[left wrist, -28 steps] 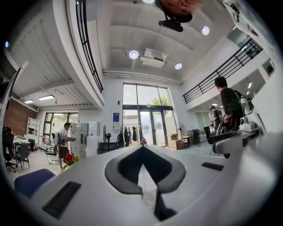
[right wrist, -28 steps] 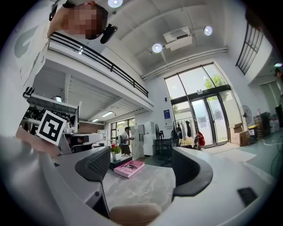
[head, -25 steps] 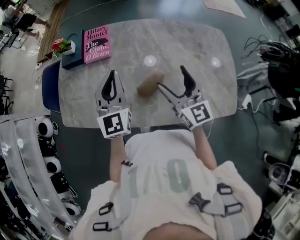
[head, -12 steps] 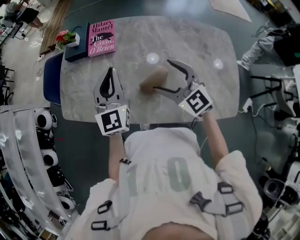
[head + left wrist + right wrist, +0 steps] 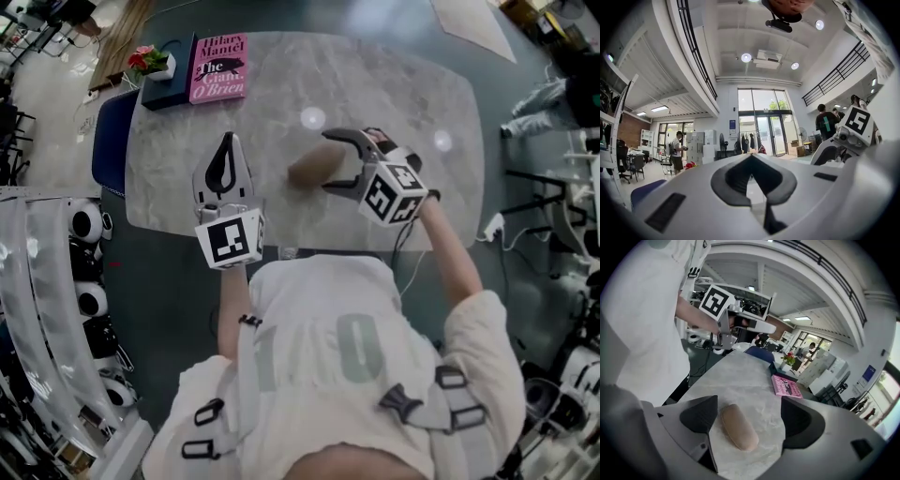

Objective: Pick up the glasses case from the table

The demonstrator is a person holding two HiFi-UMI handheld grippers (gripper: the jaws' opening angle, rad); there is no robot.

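The tan, rounded glasses case (image 5: 312,168) lies on the marble table (image 5: 394,94) near its middle. My right gripper (image 5: 330,161) is open and points left, one jaw on each side of the case's right end. In the right gripper view the case (image 5: 738,426) lies on the tabletop between the two dark pads (image 5: 698,414), closer to the left one, and I see no contact. My left gripper (image 5: 225,142) hovers left of the case, shut and empty. In the left gripper view its jaws (image 5: 751,157) are shut and point up into the room.
A pink book (image 5: 217,66) lies at the table's far left corner, seen also in the right gripper view (image 5: 786,385). Beside it is a small flower pot (image 5: 150,61) on a dark box (image 5: 169,86). A blue chair (image 5: 106,155) stands at the table's left edge.
My right gripper has swung round and moved left, so its open jaws now flank the case's end. The left gripper has barely moved.
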